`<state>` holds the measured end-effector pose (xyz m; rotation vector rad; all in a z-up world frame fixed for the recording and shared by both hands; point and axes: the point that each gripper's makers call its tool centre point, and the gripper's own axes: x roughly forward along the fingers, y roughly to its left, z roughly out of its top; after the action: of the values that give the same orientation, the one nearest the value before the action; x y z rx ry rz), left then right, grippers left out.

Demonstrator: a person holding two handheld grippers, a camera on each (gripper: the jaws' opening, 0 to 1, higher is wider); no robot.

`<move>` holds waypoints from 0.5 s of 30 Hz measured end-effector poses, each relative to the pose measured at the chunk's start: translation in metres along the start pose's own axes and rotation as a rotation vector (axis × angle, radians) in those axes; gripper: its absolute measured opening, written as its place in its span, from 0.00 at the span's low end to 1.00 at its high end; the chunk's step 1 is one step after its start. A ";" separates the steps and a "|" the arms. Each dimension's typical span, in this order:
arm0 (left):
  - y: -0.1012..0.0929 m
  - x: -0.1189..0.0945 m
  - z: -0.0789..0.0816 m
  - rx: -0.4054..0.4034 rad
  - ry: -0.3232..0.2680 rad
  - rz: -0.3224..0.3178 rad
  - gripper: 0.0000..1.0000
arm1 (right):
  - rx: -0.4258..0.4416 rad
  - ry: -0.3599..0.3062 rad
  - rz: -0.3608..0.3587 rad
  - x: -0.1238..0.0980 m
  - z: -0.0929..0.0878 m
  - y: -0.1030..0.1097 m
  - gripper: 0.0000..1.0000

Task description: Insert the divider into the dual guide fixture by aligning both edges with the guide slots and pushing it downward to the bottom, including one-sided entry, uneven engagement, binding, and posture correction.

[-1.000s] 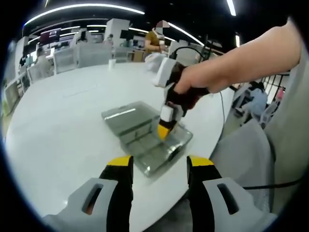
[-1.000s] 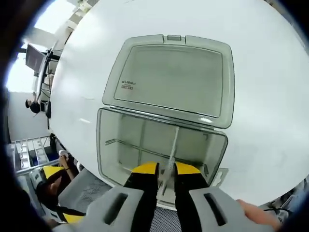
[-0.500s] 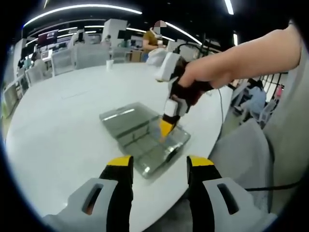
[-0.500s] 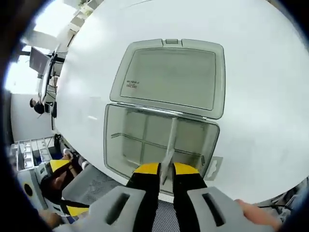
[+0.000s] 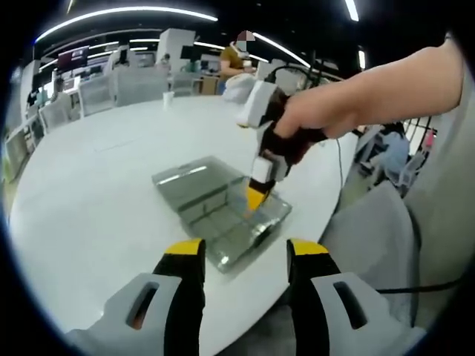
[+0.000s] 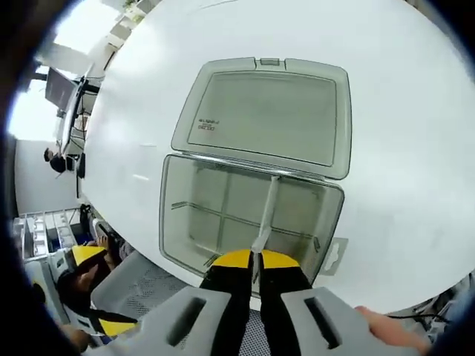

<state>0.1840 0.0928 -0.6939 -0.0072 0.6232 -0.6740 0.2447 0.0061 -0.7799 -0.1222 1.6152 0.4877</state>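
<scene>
A clear grey plastic box (image 6: 245, 219) lies on the white table with its lid (image 6: 267, 119) folded flat beyond it. Thin cross dividers run inside the box. My right gripper (image 6: 255, 259) is shut on a pale translucent divider strip (image 6: 266, 215) that stands edge-on in the box, reaching from the near wall to the hinge side. In the left gripper view the same box (image 5: 223, 208) sits past my left gripper (image 5: 241, 252), which hangs open and empty above the table's near edge. The right gripper (image 5: 256, 196), held by a hand, points down into the box.
The round white table (image 5: 96, 170) spreads wide to the left of the box. A grey chair back (image 5: 371, 230) stands at the table's right edge. A loose latch tab (image 6: 334, 256) juts from the box's near right corner. Desks and a person fill the far background.
The right gripper view has pulled back slightly and the jaws now sit lower in it. The divider stands straighter in the box. The left gripper has held still.
</scene>
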 end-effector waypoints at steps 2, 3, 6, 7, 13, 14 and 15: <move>0.000 0.000 0.001 0.001 0.000 0.000 0.41 | -0.016 0.001 -0.012 0.000 0.000 0.001 0.00; 0.000 0.000 0.001 0.002 0.000 0.001 0.41 | -0.024 0.002 -0.016 0.000 0.000 0.001 0.00; -0.001 -0.001 0.001 0.004 0.000 0.003 0.41 | -0.029 0.003 -0.025 0.001 0.001 -0.001 0.00; -0.001 -0.001 0.001 0.004 0.001 0.004 0.41 | -0.028 0.002 -0.026 0.001 0.000 -0.001 0.00; -0.003 -0.003 0.001 0.005 0.004 0.008 0.41 | -0.012 0.004 -0.025 0.002 0.001 -0.003 0.00; -0.003 -0.003 0.001 0.007 0.005 0.009 0.41 | -0.015 0.002 -0.024 0.001 0.001 -0.003 0.00; -0.003 -0.004 0.001 0.008 0.006 0.010 0.41 | -0.020 0.001 -0.019 0.002 0.001 -0.003 0.00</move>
<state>0.1807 0.0924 -0.6904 0.0054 0.6262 -0.6670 0.2465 0.0040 -0.7823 -0.1527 1.6091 0.4893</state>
